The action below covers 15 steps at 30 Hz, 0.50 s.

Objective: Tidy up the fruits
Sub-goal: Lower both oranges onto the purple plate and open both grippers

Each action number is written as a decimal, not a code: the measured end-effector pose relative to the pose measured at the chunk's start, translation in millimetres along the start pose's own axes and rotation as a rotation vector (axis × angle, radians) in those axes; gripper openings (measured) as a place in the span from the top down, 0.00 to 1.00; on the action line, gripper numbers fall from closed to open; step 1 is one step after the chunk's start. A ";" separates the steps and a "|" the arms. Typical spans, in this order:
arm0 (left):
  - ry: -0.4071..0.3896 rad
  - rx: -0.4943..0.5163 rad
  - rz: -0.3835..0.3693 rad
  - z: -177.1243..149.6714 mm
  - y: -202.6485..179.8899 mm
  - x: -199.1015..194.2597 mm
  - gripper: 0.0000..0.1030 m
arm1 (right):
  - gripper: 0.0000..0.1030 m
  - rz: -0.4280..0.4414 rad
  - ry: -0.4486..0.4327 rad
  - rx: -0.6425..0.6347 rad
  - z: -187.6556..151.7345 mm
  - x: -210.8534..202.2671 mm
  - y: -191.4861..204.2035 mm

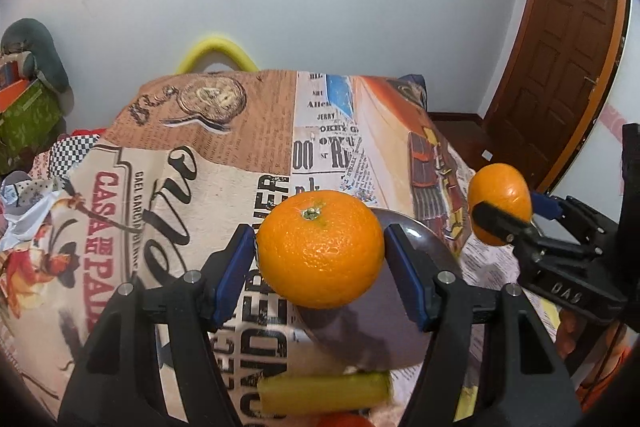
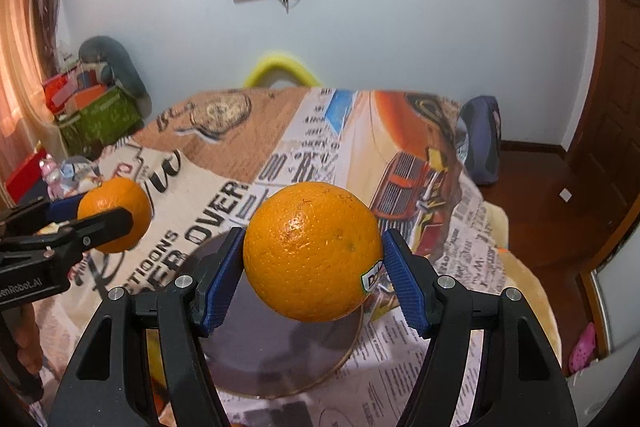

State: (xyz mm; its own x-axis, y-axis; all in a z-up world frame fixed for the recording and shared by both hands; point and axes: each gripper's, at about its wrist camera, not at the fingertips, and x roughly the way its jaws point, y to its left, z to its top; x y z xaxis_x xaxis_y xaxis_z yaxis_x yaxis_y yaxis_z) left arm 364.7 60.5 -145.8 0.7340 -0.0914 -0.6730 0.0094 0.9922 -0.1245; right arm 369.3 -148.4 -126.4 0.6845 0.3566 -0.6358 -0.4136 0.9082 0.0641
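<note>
Pinching orange [image 1: 319, 249] between left claw [image 1: 320, 267] pads; right claw [image 2: 314, 271] pinching stickered orange [image 2: 312, 251] above plate [image 2: 280, 347].

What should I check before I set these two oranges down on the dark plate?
1. Left gripper clamped on its orange: ok.
2. Right gripper clamped on the stickered orange: ok.
3. Dark plate lies below both fruits: ok.
4. Visible plate surface bare: ok.
5. Grippers apart from each other: ok.
6. Plate's near edge clear of the yellow item: cannot tell.
</note>
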 end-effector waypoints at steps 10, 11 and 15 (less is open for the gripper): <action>0.118 0.001 -0.022 -9.8 3.2 60.7 0.36 | 0.36 0.003 0.137 -0.035 -6.8 55.0 -2.3; 0.131 0.008 -0.024 -11.3 2.1 65.8 0.36 | 0.36 0.009 0.151 -0.036 -8.7 59.5 -2.5; 0.179 0.023 -0.044 -15.6 -0.8 80.0 0.36 | 0.36 0.011 0.206 -0.062 -16.1 77.0 -2.0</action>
State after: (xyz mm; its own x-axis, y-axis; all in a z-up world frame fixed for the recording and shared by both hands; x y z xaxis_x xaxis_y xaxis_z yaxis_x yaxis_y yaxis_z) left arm 412.9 51.1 -210.9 0.6001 -0.1468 -0.7863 0.0559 0.9883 -0.1418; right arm 413.1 -126.2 -187.9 0.5453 0.3078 -0.7797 -0.4604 0.8873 0.0283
